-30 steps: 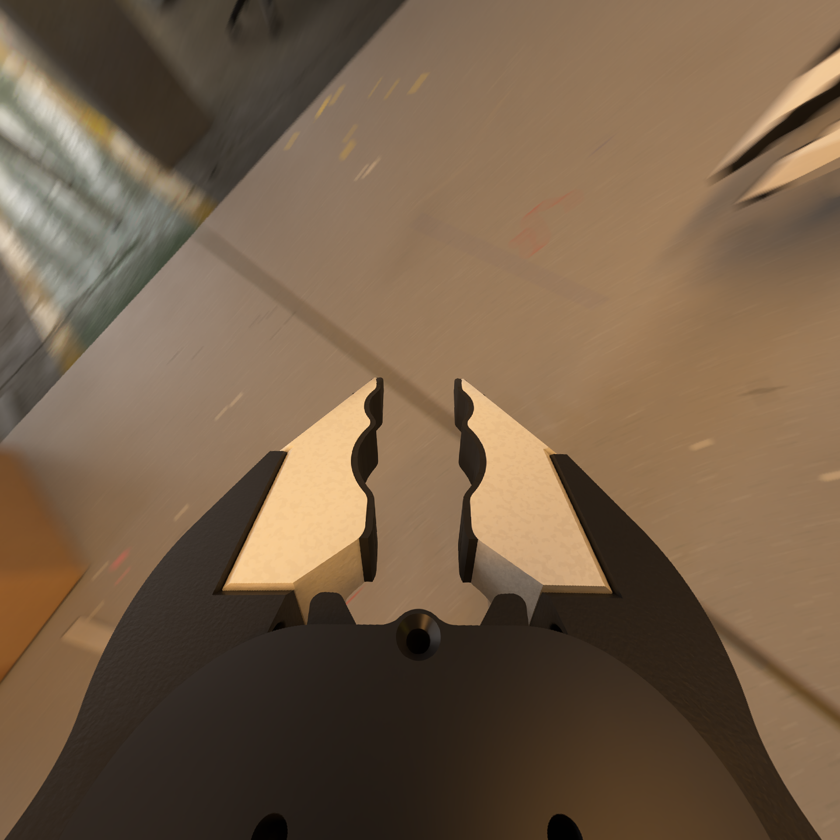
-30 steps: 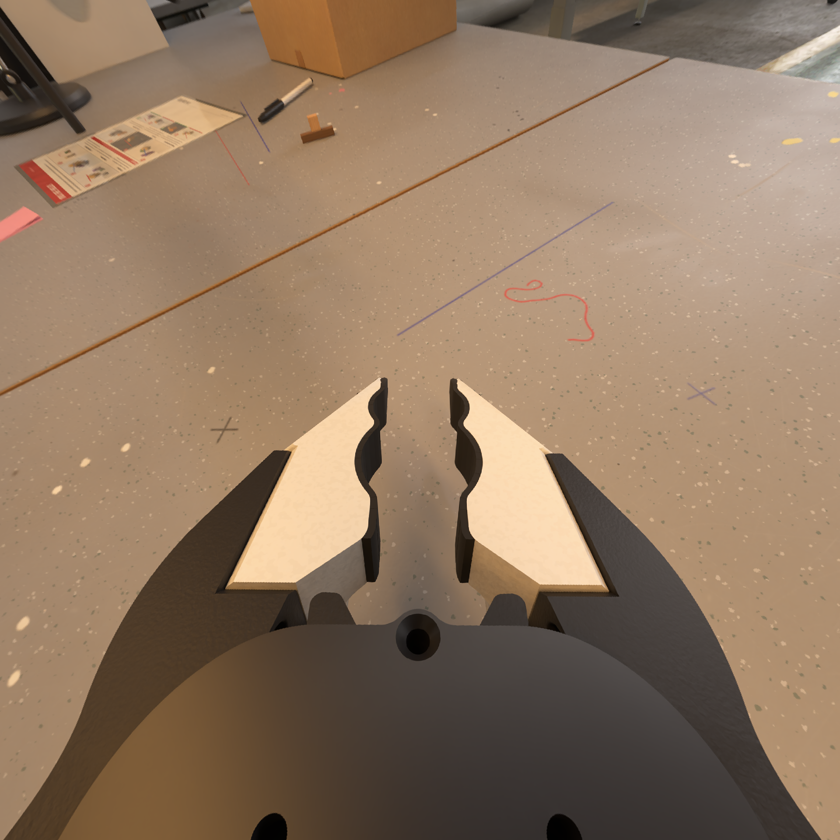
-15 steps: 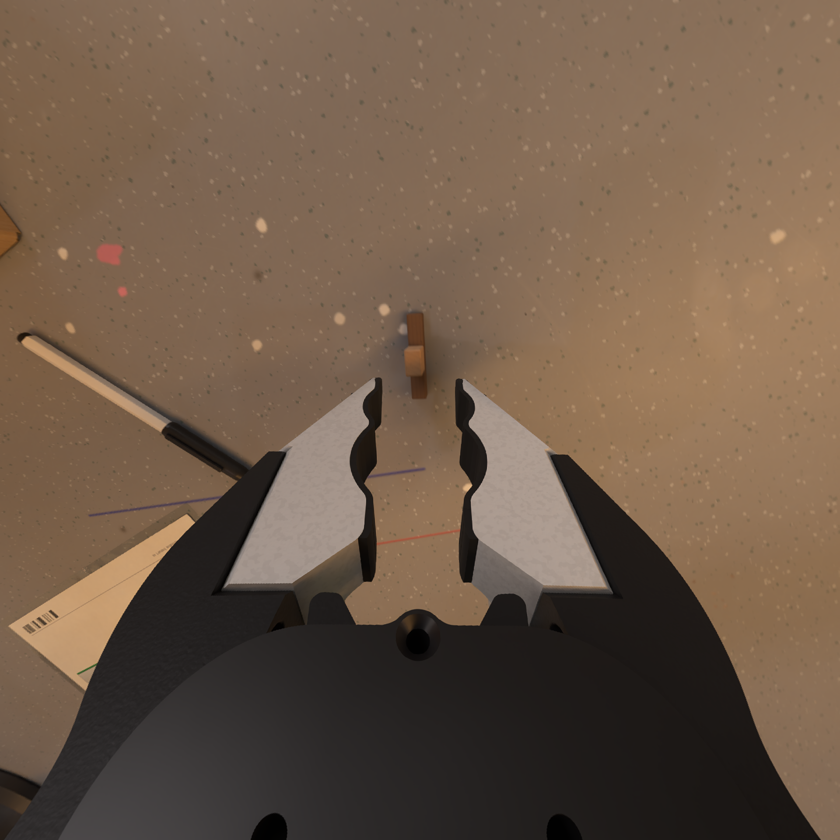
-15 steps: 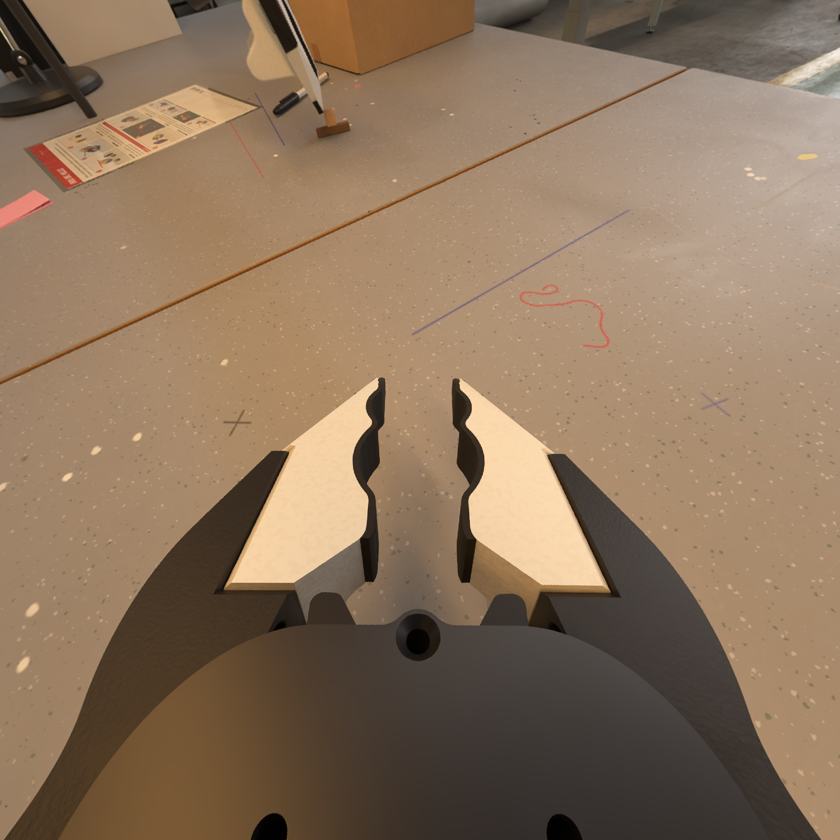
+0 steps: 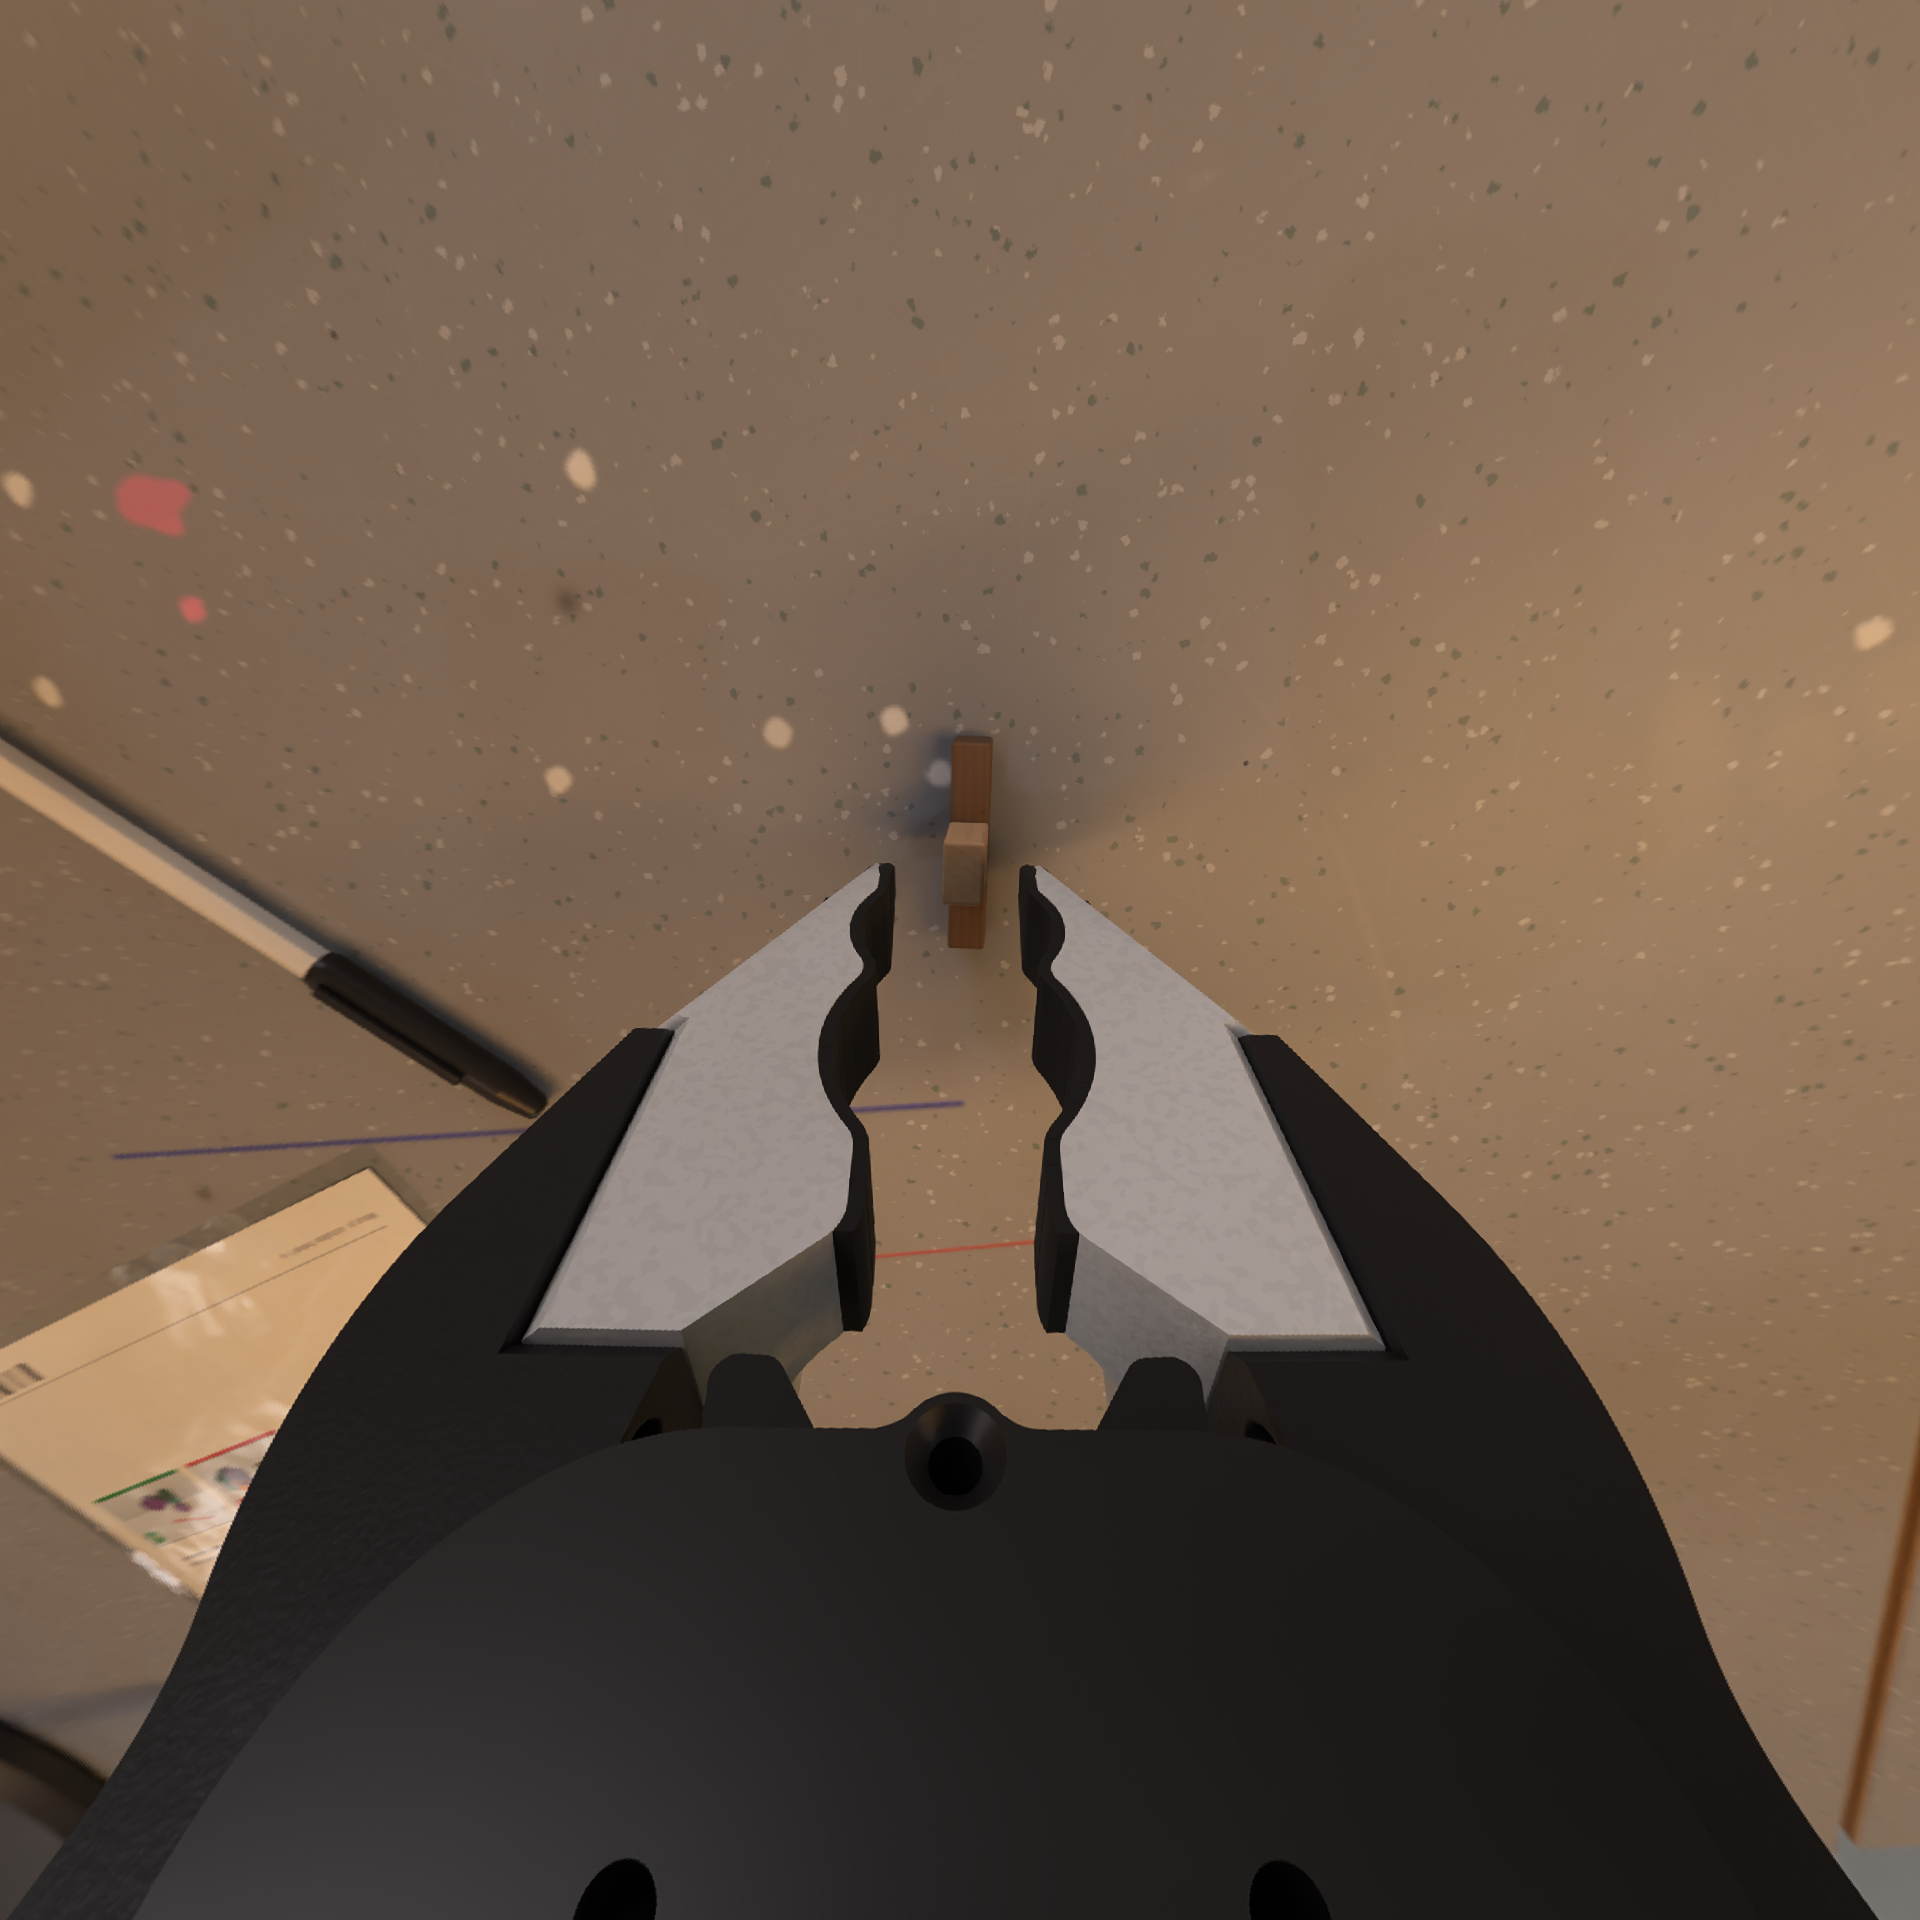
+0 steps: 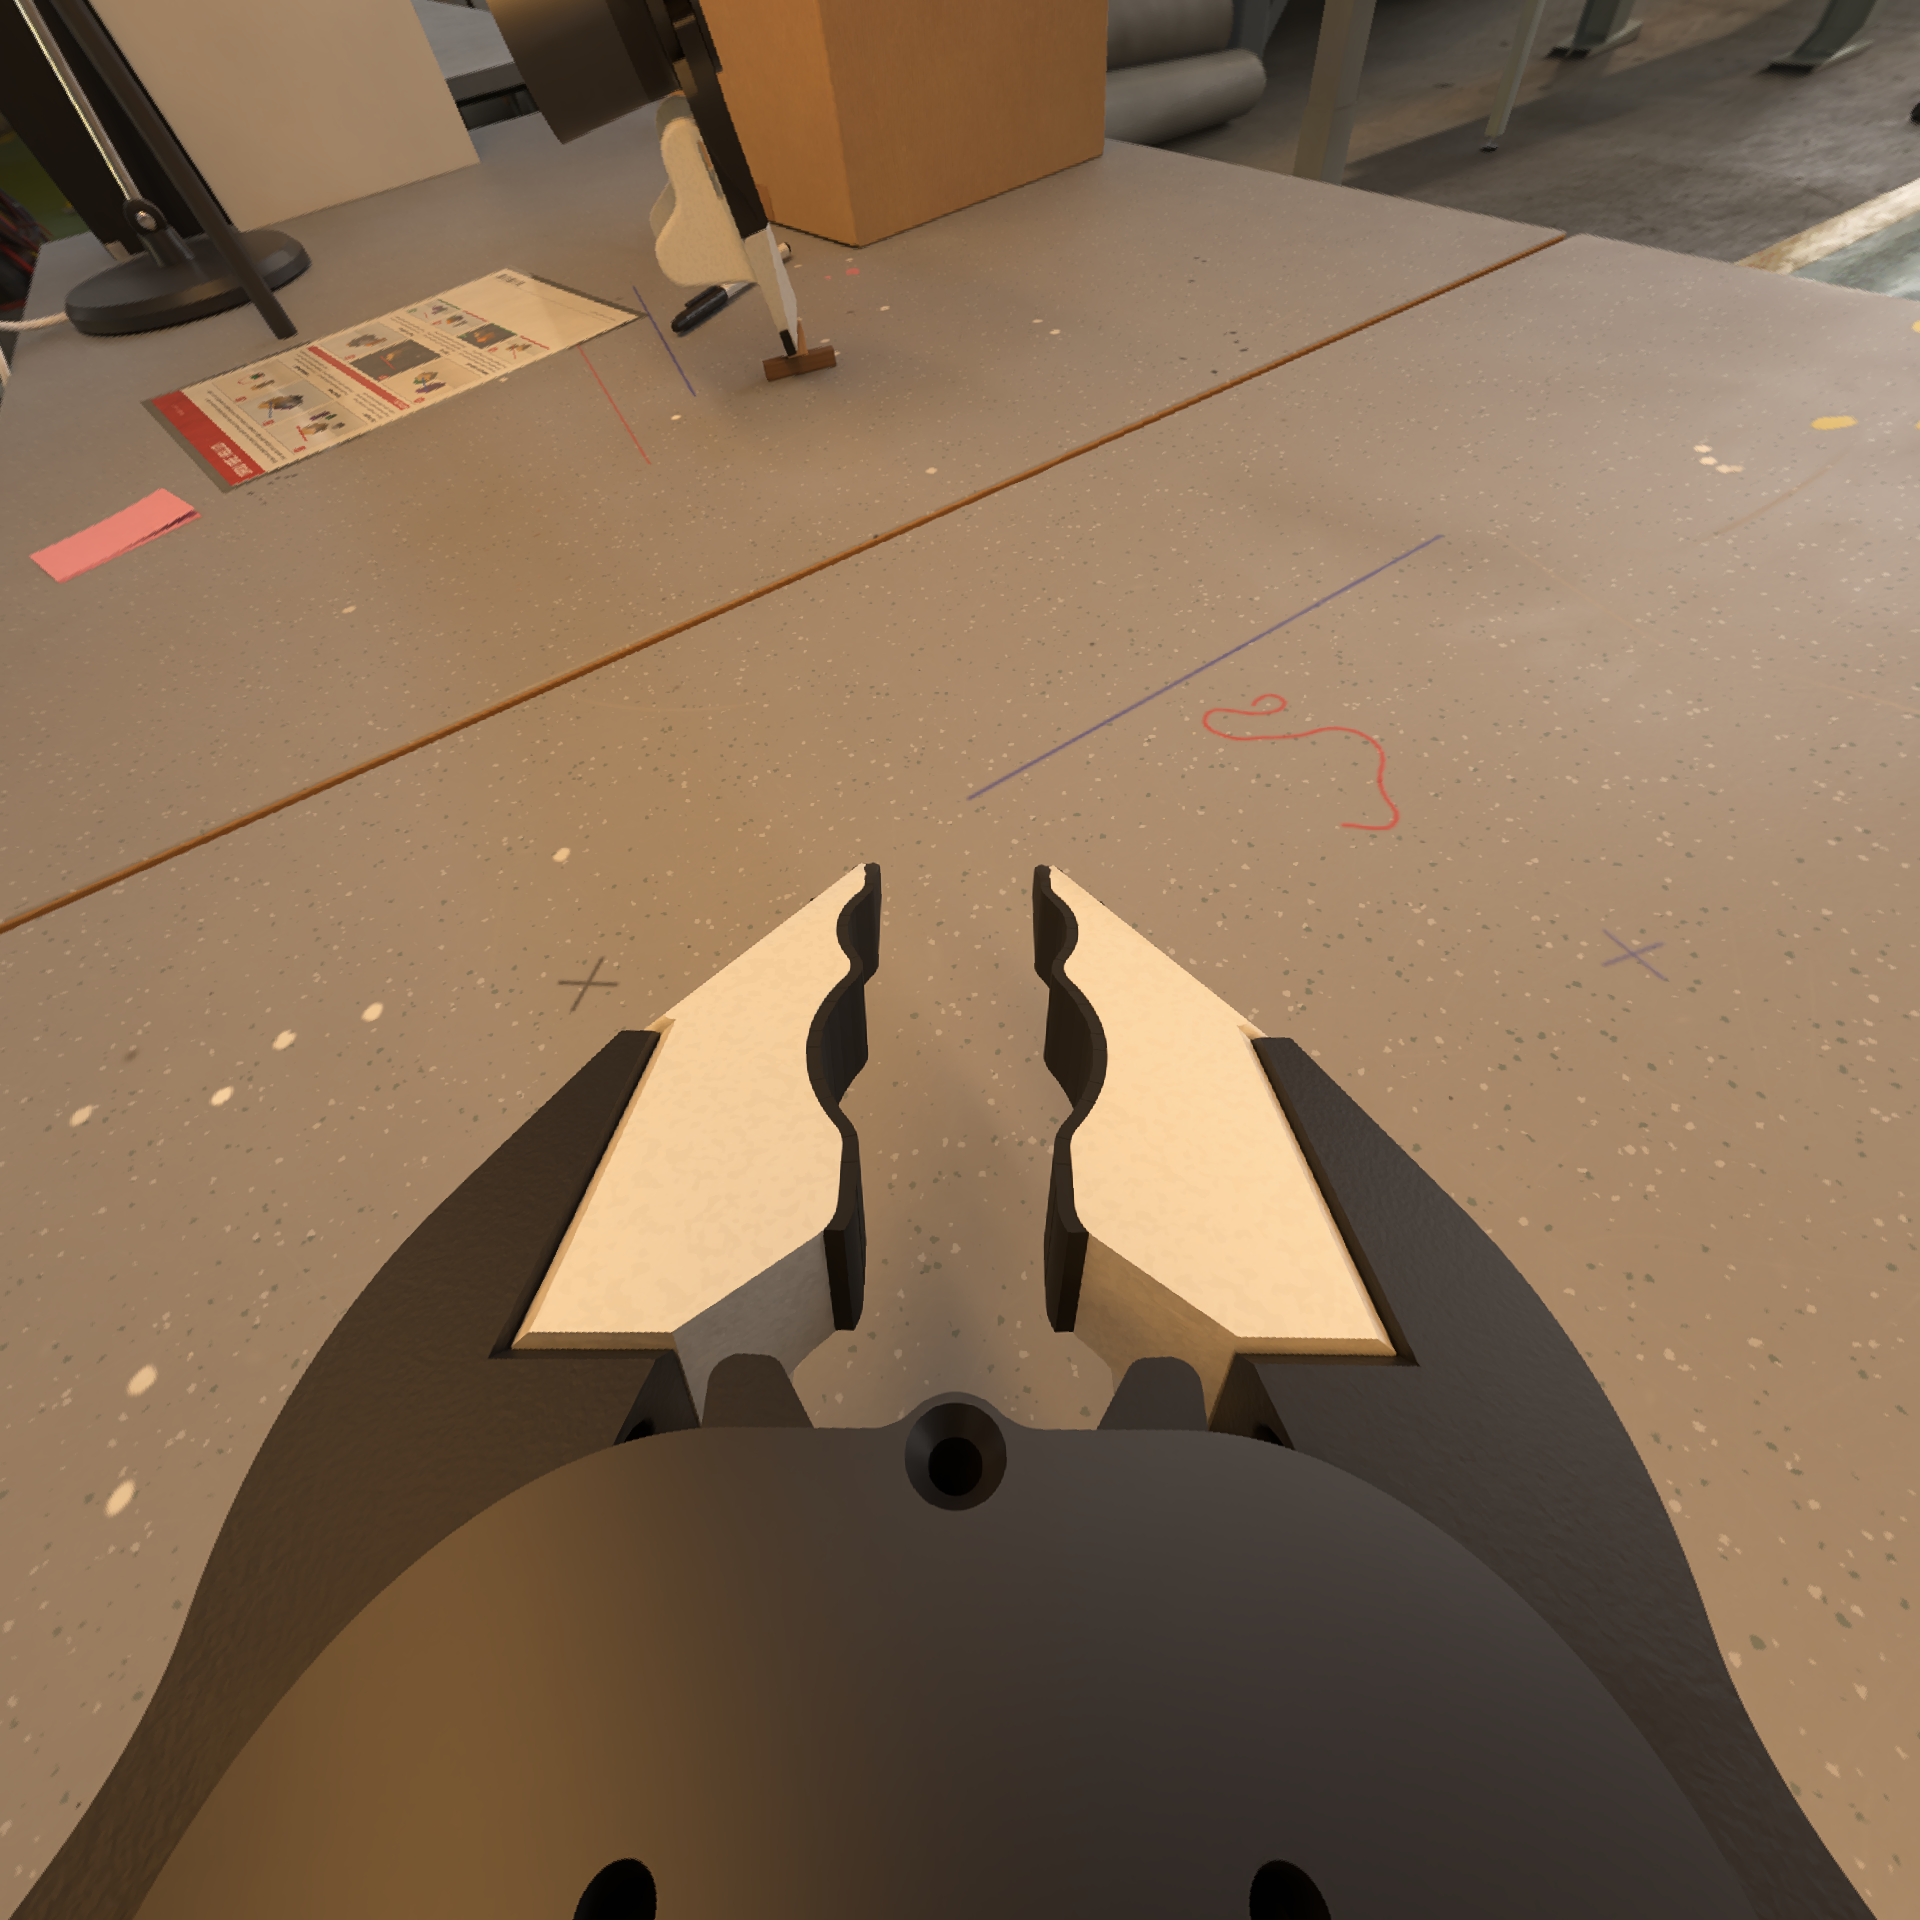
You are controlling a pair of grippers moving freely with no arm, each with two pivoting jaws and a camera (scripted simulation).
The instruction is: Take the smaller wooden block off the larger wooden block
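A small pale wooden block (image 5: 963,861) sits on top of a longer, flat brown wooden block (image 5: 971,787) on the speckled table. My left gripper (image 5: 956,873) is open and points down, its fingertips on either side of the small block and just above it. In the right wrist view the left gripper (image 6: 787,335) stands far off over the brown block (image 6: 800,363), and the small block is hidden by its fingers. My right gripper (image 6: 956,873) is open and empty, low over the near table.
A black-capped marker (image 5: 312,961) and a printed sheet (image 5: 187,1382) lie left of the blocks. Farther back stand a cardboard box (image 6: 914,104) and a lamp base (image 6: 177,281). A pink slip (image 6: 109,535) lies at the left. A seam (image 6: 727,608) crosses the table.
My left gripper swung over from elsewhere on the table to above the blocks, then came down closer, so the blocks sit between its fingertips. My right gripper shifted only slightly.
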